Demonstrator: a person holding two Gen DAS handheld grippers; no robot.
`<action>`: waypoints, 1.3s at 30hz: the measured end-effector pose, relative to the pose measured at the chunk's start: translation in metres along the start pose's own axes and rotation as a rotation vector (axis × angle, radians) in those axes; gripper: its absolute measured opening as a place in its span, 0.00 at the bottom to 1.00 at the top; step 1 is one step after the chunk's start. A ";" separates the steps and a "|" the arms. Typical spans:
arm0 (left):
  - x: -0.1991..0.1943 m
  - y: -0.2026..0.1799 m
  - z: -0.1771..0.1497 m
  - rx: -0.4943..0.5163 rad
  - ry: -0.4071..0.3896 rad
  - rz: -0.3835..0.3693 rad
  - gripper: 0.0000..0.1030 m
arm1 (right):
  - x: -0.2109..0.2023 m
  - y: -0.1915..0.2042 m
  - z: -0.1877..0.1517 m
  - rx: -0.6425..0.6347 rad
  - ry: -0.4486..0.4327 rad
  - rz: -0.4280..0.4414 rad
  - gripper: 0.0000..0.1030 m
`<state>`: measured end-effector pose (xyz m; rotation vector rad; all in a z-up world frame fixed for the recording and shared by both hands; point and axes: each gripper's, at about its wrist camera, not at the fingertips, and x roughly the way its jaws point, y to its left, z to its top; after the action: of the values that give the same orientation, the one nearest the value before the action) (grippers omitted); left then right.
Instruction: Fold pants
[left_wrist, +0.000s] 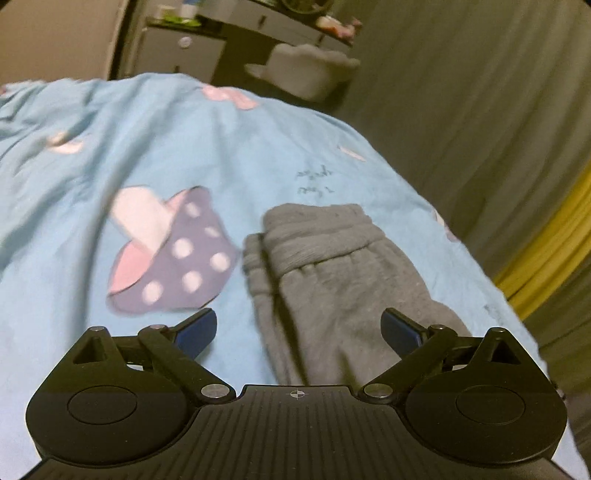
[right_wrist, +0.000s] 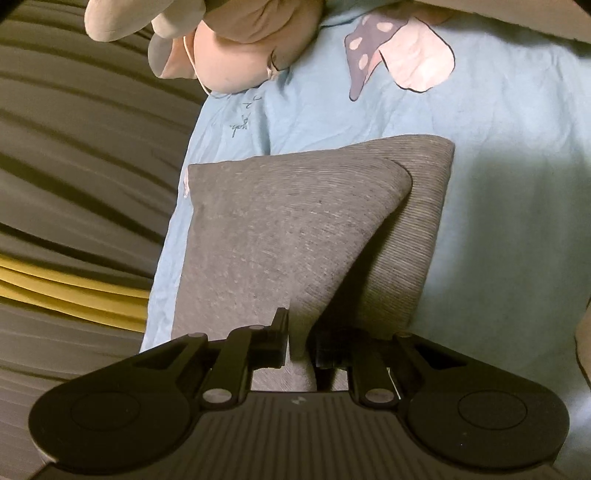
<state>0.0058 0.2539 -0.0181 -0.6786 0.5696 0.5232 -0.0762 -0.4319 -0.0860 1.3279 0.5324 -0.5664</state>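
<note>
Now the right gripper pinches the grey pants lying ahead on the bed; carry that fold flat while the left gripper gapes empty above them.

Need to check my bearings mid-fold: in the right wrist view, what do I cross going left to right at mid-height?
Dark draped fabric → blue sheet's edge strip → grey pants → open blue sheet.
</note>
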 end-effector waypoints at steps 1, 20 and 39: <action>-0.010 -0.001 -0.005 -0.006 -0.001 -0.016 0.97 | -0.001 0.001 0.000 -0.008 -0.006 0.000 0.13; -0.063 -0.095 -0.094 0.322 0.245 -0.352 0.97 | -0.034 0.042 0.003 -0.279 -0.093 -0.196 0.04; 0.002 -0.167 -0.158 0.606 0.385 -0.282 0.96 | 0.011 0.134 -0.098 -0.815 0.044 -0.131 0.62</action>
<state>0.0606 0.0322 -0.0492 -0.2662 0.9258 -0.0608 0.0165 -0.3167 -0.0103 0.5333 0.7839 -0.3590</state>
